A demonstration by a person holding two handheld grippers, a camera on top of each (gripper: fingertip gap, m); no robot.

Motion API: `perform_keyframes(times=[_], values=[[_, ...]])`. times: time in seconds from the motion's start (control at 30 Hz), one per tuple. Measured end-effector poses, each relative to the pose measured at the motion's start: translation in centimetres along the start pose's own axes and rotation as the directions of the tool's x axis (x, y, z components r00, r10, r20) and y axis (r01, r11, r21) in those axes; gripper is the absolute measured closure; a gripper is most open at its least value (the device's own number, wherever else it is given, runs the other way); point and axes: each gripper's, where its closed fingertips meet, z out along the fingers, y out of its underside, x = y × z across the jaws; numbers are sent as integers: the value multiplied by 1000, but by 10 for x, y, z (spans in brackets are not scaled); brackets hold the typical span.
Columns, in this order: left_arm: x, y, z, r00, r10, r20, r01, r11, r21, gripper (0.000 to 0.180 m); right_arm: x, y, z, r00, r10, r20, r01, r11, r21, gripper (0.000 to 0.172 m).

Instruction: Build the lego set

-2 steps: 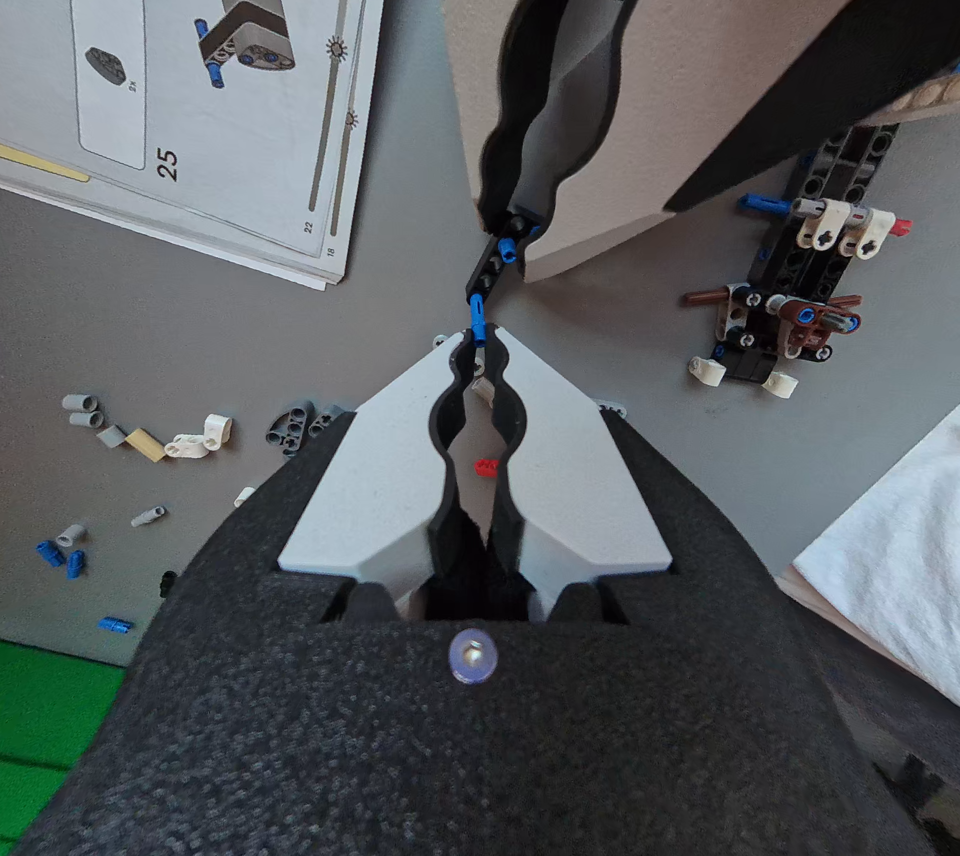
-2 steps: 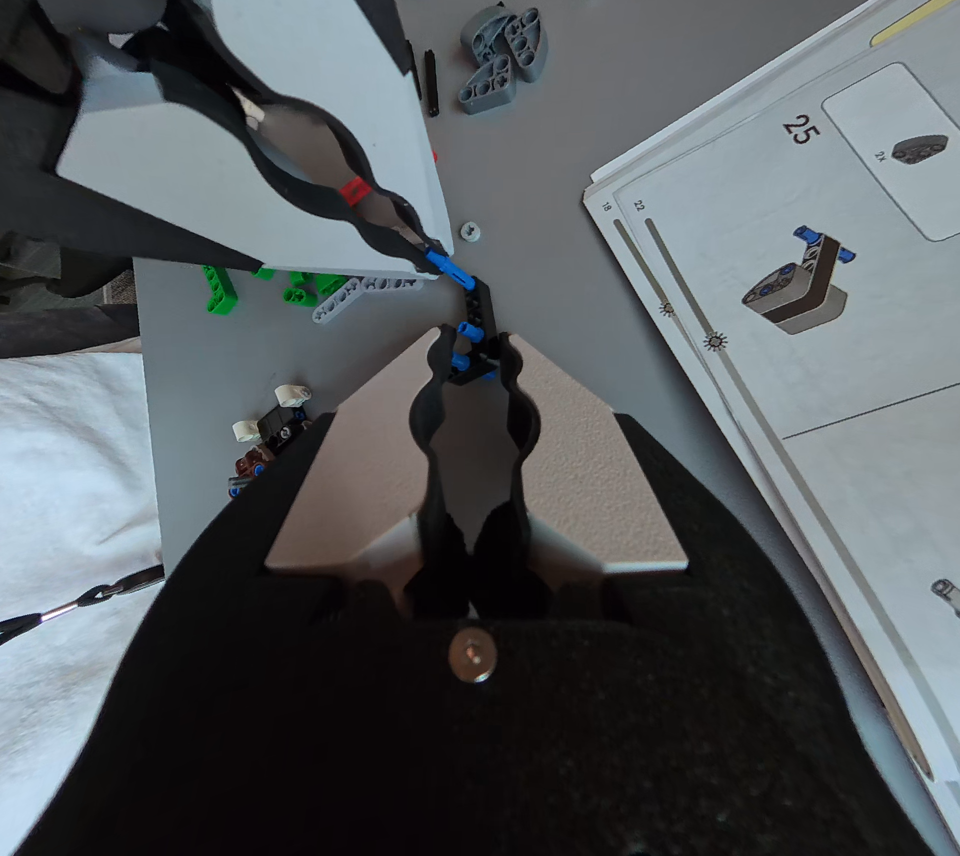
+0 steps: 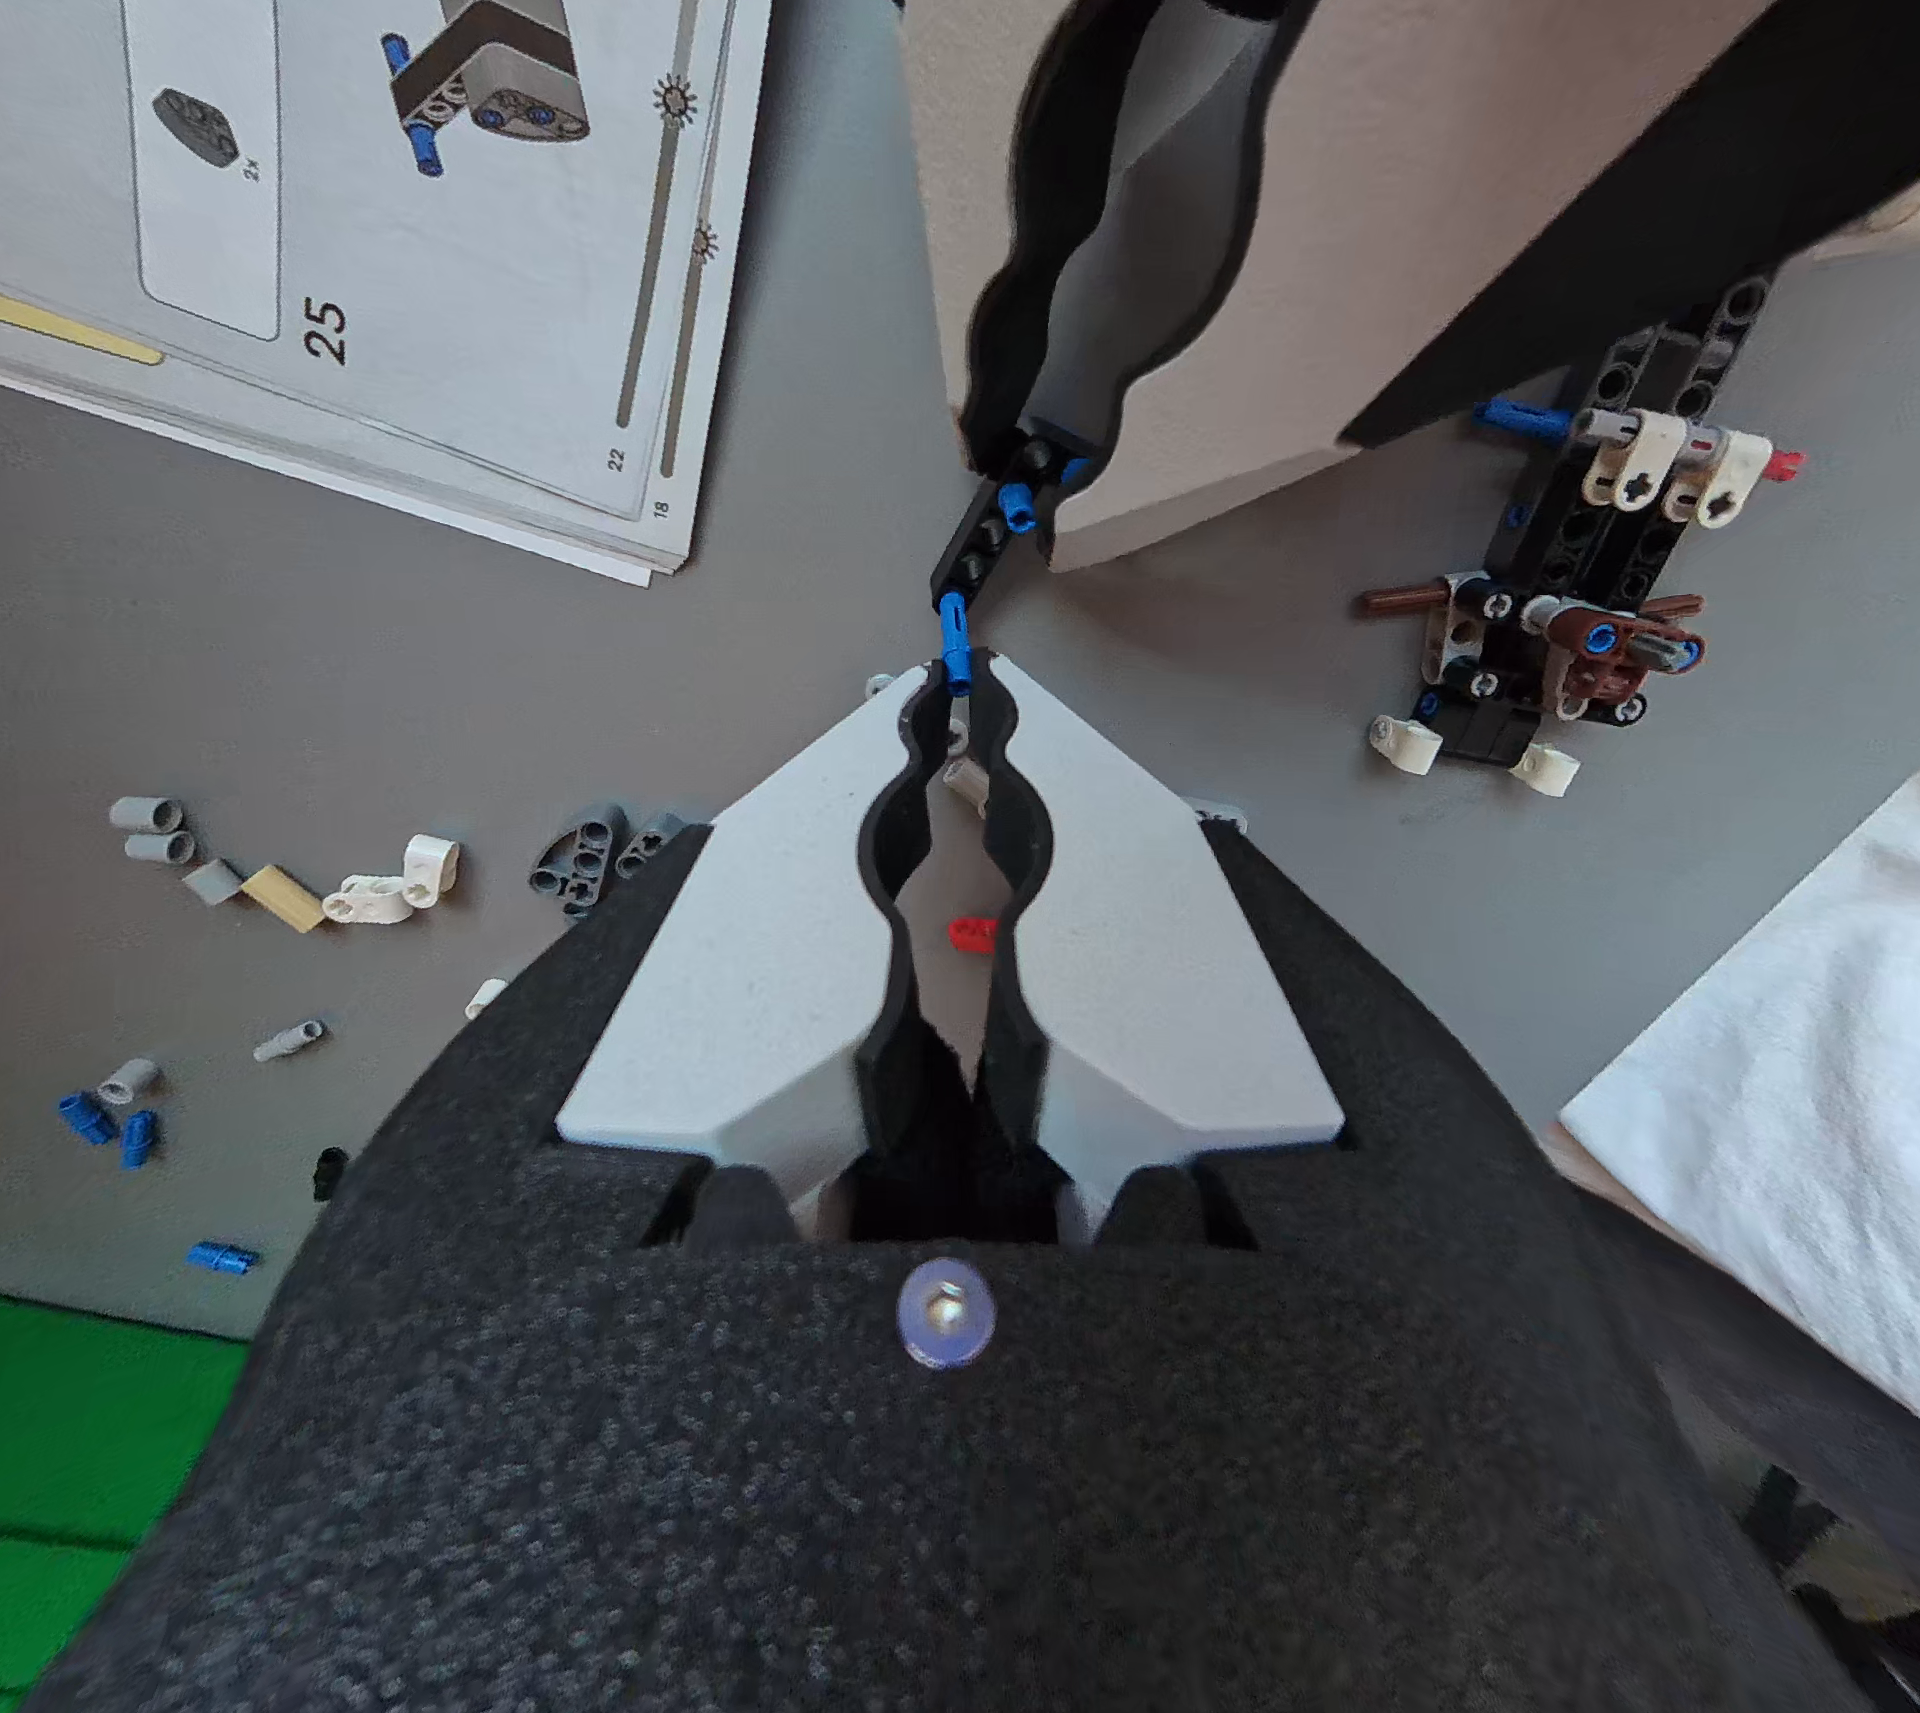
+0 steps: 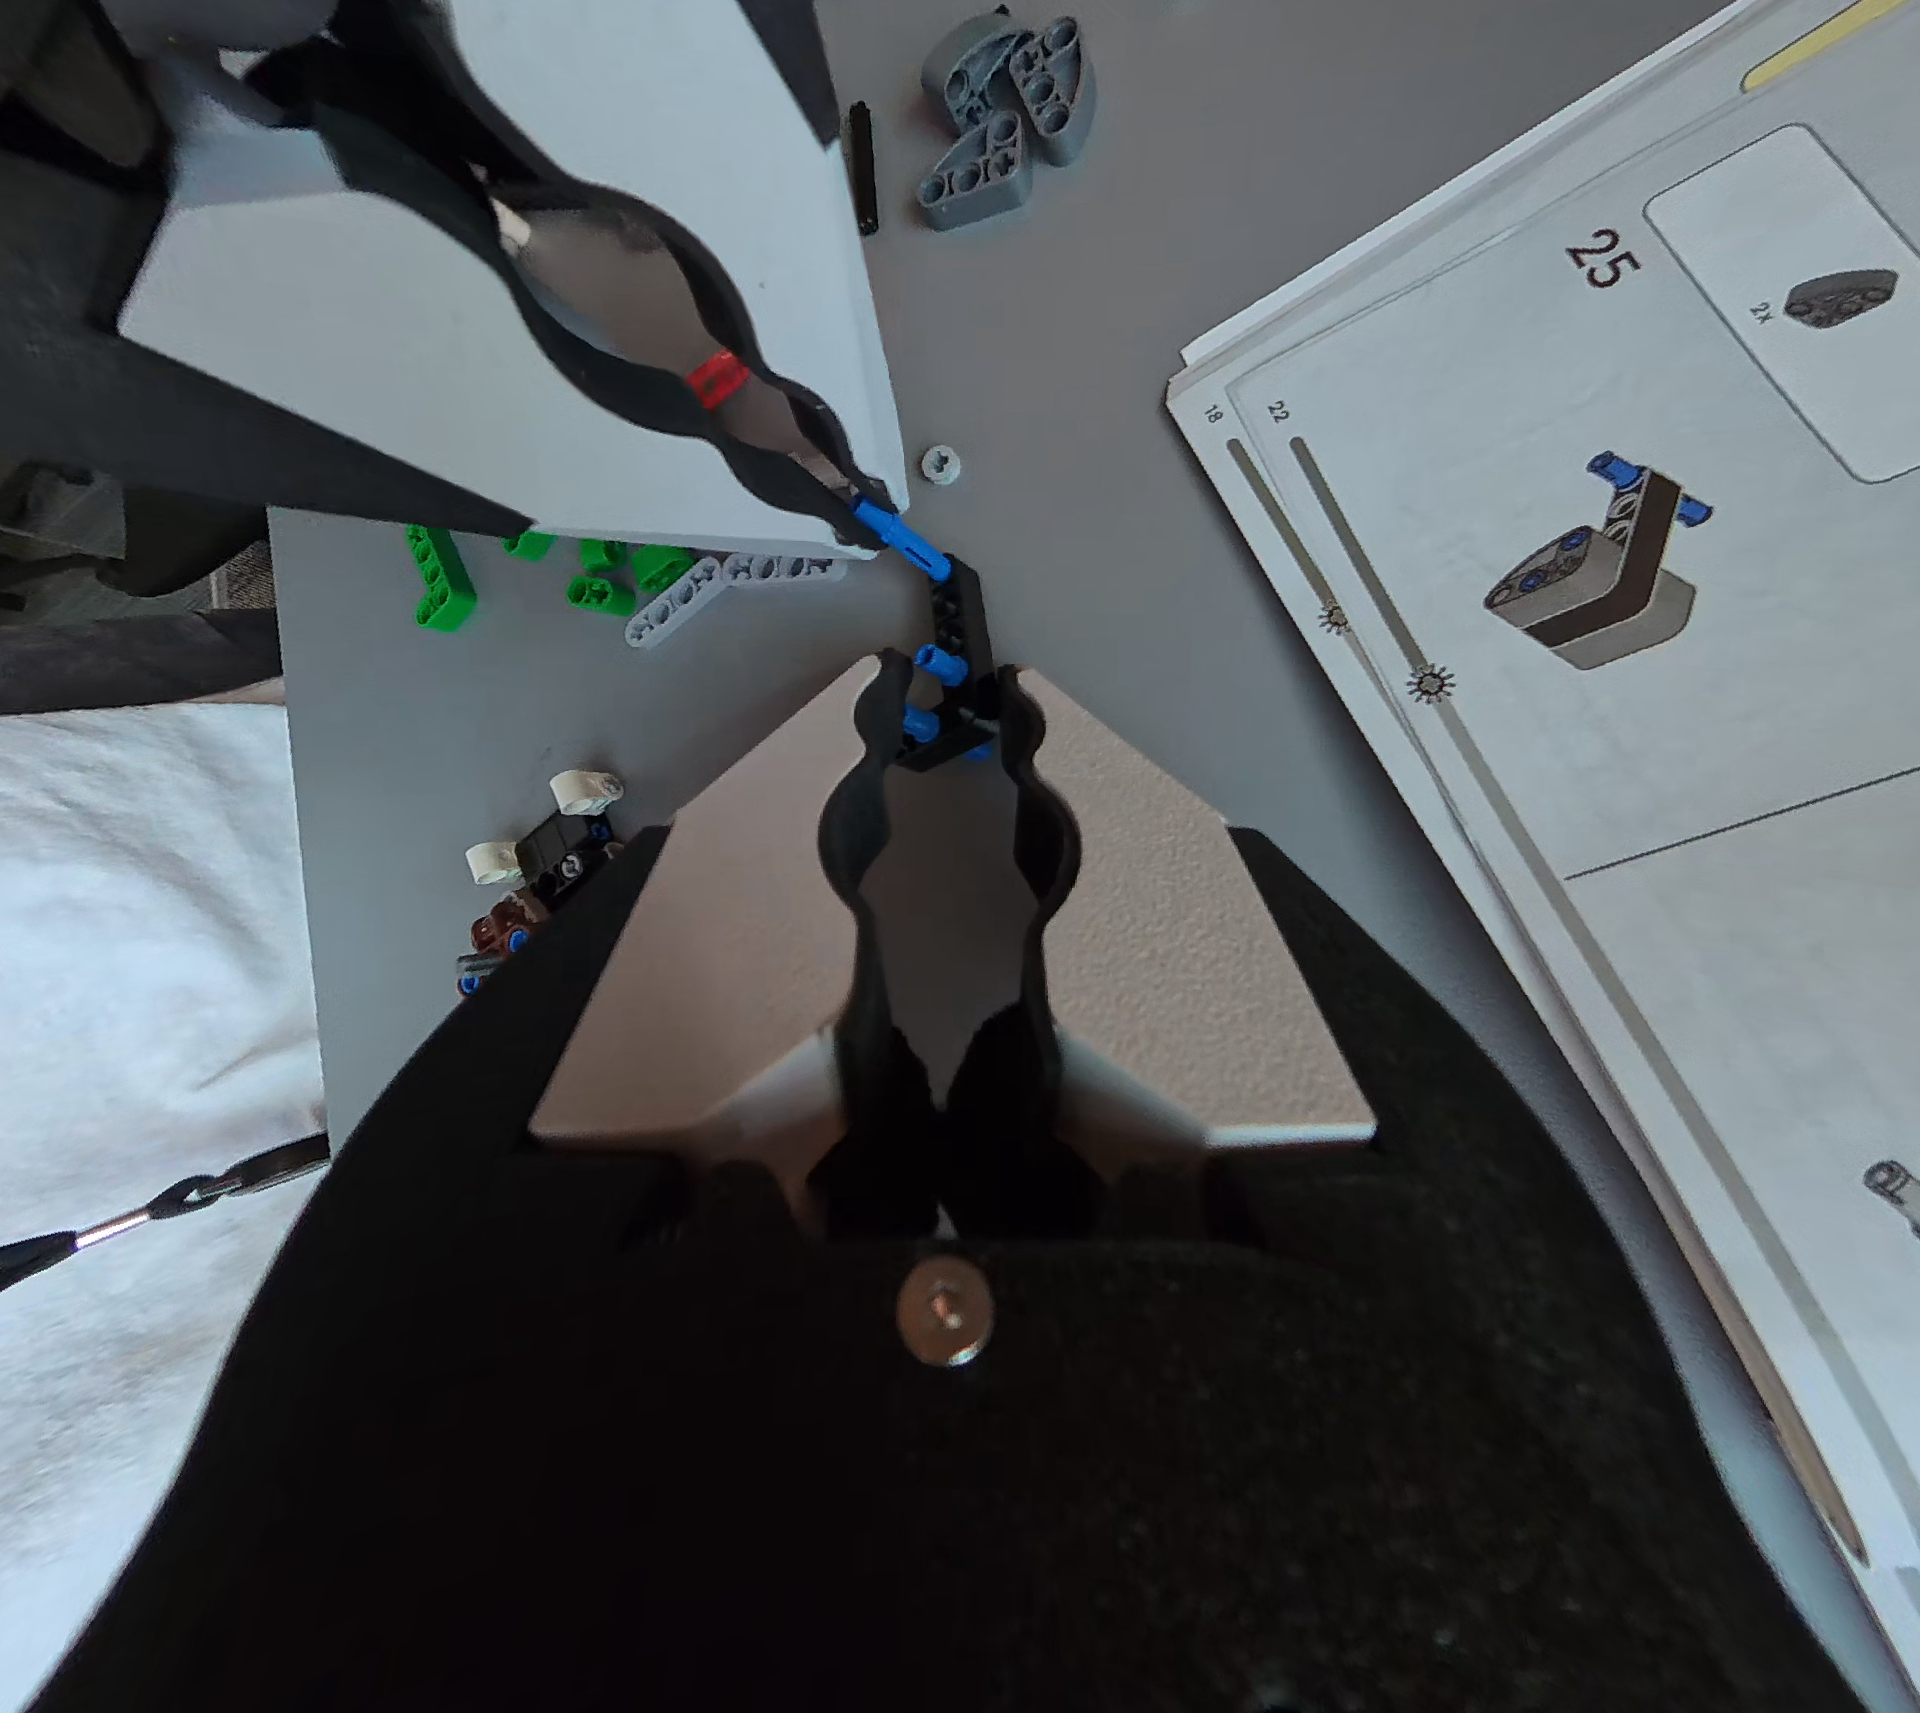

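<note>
My left gripper [image 3: 961, 671] is shut on a blue pin [image 3: 954, 640], pinching its near end at the fingertips. The pin's far end meets the end of a black angled beam [image 3: 977, 536]. My right gripper [image 4: 945, 697] is shut on that black beam [image 4: 961, 624], which carries other blue pins [image 4: 940, 661] on its side. In the right wrist view the left gripper [image 4: 868, 520] comes in from the upper left with the blue pin [image 4: 902, 539] against the beam's far end. In the left wrist view the right gripper [image 3: 1029, 458] comes in from above. Both are above the grey table [image 3: 416, 707].
An open instruction booklet [image 3: 364, 157] lies at the left, also in the right wrist view [image 4: 1558, 624]. A partly built black assembly [image 3: 1558, 624] lies to the right. Loose grey, white and blue pieces [image 3: 395, 884], green pieces [image 4: 447, 572] and a white cloth [image 3: 1766, 1092] lie around. Both grippers' tips are close together, under 4 cm apart.
</note>
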Motion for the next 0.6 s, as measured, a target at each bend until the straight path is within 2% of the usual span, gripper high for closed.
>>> perform_keyframes(times=[0.2,0.37,0.6], values=[[0,-3,0,993,-77,-84,73,996,-58,179,1,-1,-1,998,50,44,-51,998,25,155],[0,-5,4,975,-170,-145,163,985,-57,179,1,-2,-1,995,83,51,-85,995,45,155],[-2,-6,5,979,-165,-117,162,986,-39,179,1,-2,-1,994,94,57,-96,994,43,155]])
